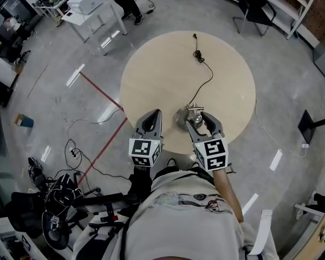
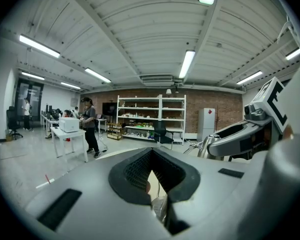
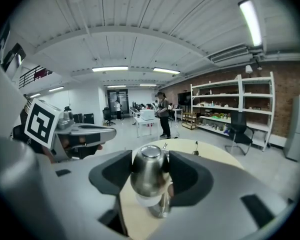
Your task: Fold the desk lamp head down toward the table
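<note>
Near the front edge of the round desk point(image 1: 151, 64) stands the lamp point(image 1: 182, 119), its cord point(image 1: 205, 69) trailing across the top toward the far side. Over the lamp's base reaches the right gripper point(image 1: 197, 118), its jaws spread wide with the metal head point(image 3: 149, 170) between them. The pads lie close on either side, but no firm press on it shows. Just beside the lamp, above the desk's near edge, hovers the left gripper point(image 1: 152, 114), its jaws drawn together at the tips with nothing between them.
</note>
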